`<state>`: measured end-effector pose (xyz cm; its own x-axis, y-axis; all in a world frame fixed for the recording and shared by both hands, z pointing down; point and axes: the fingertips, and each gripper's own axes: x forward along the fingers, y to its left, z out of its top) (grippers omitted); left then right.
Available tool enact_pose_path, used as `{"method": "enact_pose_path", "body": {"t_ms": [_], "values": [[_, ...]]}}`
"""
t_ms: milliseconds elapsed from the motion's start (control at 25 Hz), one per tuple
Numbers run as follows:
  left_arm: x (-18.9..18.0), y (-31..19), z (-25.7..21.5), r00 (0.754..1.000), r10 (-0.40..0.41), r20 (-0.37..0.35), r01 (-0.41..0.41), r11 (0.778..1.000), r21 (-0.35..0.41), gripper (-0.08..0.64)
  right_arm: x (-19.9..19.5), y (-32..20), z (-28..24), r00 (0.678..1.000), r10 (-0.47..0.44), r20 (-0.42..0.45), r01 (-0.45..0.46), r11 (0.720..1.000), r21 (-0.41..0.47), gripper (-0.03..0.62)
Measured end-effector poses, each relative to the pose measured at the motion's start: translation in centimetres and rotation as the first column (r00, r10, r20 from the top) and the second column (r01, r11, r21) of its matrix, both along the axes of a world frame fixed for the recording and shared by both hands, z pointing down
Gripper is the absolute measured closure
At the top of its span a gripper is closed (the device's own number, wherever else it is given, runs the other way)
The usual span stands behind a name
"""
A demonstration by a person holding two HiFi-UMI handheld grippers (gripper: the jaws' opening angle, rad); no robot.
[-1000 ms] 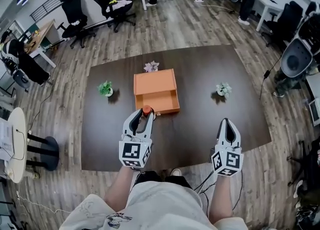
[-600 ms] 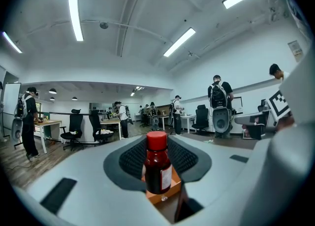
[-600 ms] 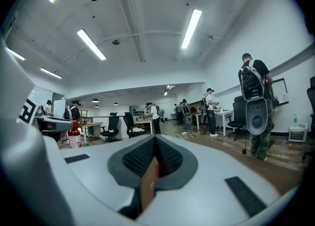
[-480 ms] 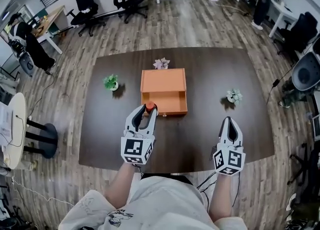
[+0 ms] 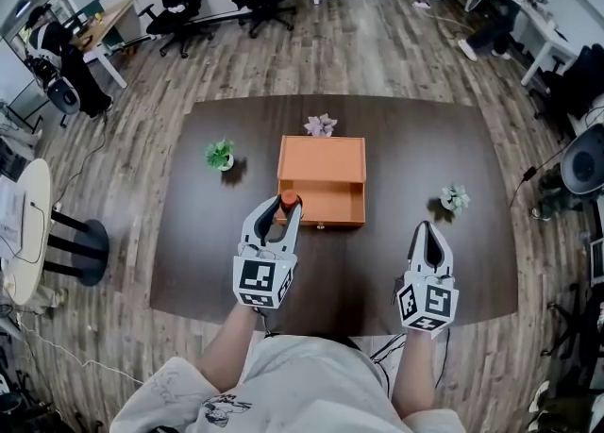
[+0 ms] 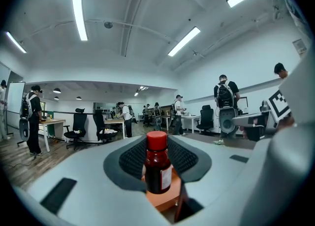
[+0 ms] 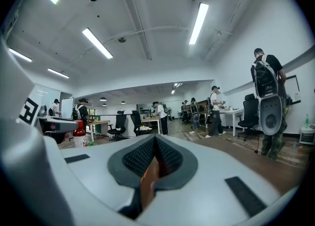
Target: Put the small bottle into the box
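A small dark bottle (image 5: 288, 201) with a red cap stands upright between the jaws of my left gripper (image 5: 281, 208), which is shut on it. It hangs at the front left corner of the orange box (image 5: 326, 159), whose lower part (image 5: 321, 203) juts out toward me. In the left gripper view the bottle (image 6: 157, 168) sits between the dark pads (image 6: 129, 158), with the box (image 6: 165, 199) just below. My right gripper (image 5: 429, 231) is shut and empty, off to the box's right. In the right gripper view its jaws (image 7: 155, 155) meet, and the bottle (image 7: 79, 134) shows far left.
The box stands mid-way across a dark brown table (image 5: 415, 139). Three small potted plants sit on it: left (image 5: 220, 154), behind the box (image 5: 321, 124), and right (image 5: 455, 197). Office chairs, desks and people stand on the wooden floor beyond.
Both grippers have moved forward over the table toward the box. The left one still holds the bottle, now closer to the box's front left corner.
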<state>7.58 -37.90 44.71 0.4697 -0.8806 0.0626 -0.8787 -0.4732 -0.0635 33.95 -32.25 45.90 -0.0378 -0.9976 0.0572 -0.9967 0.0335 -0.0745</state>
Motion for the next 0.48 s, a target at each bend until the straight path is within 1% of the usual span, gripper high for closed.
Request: {"method": "enact_pose_path", "body": {"t_ms": [480], "values": [[-0.7, -1.4, 1.2, 1.000, 0.000, 0.016, 0.001, 0.999, -0.033, 0.430, -1.1, -1.8, 1.7, 1.000, -0.015, 0.014, 0.015, 0.999, -0.038, 0.591]]}}
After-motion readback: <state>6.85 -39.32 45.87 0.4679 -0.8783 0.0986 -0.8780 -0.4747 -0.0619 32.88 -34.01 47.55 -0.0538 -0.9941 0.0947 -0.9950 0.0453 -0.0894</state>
